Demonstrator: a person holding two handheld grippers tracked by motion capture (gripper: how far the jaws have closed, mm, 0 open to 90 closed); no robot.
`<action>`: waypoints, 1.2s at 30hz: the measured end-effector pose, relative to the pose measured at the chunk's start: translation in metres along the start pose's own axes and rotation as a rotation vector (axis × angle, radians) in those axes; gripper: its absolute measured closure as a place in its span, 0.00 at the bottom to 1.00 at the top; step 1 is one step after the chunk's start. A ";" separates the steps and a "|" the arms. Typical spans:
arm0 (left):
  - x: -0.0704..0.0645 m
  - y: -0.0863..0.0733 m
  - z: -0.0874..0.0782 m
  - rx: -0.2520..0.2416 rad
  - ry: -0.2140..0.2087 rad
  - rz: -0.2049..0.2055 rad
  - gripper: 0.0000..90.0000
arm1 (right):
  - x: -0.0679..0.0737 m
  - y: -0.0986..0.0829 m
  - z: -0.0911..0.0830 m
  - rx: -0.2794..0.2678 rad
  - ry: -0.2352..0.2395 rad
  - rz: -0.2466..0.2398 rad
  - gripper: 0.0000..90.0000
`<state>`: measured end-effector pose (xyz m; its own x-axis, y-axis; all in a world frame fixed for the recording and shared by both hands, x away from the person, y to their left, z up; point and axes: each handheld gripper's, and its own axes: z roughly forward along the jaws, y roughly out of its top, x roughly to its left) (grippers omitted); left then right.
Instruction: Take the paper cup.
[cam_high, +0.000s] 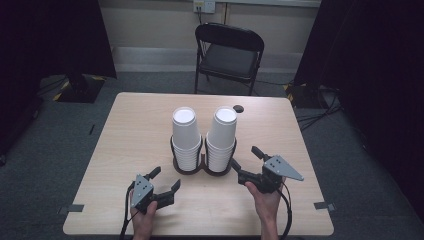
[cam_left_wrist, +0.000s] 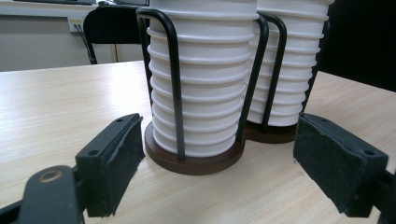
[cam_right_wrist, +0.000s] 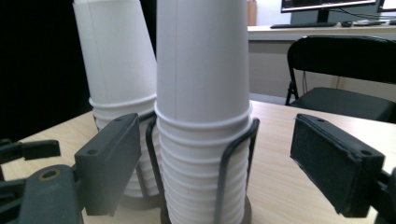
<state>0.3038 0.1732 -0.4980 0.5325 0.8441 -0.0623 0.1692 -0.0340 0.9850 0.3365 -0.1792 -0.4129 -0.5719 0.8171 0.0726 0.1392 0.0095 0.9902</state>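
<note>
The right claw (cam_high: 246, 159), jaws spread wide and empty, sits just beside the right tall stack of upturned white paper cups (cam_high: 221, 140) in its black wire holder with round brown base (cam_high: 218, 171). That stack stands upright directly ahead of it. The left claw (cam_high: 166, 180), also spread apart, lies farther from that holder, facing the left white cup stack (cam_high: 186, 140) on the pale wooden table (cam_high: 125, 140). The right hand looks nearer.
</note>
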 end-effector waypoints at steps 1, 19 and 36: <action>0.000 0.000 0.000 0.000 0.000 0.000 0.18 | 0.000 0.000 0.000 0.000 0.000 0.000 0.18; 0.000 0.000 0.000 -0.001 -0.002 0.003 0.18 | 0.003 0.048 0.023 0.010 0.067 -0.050 0.15; -0.001 0.000 0.000 -0.002 -0.002 0.011 0.18 | -0.003 0.075 0.048 0.016 0.086 -0.041 0.15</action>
<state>0.3031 0.1730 -0.4980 0.5358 0.8427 -0.0521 0.1621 -0.0421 0.9859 0.3877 -0.1534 -0.3446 -0.6442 0.7636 0.0430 0.1267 0.0511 0.9906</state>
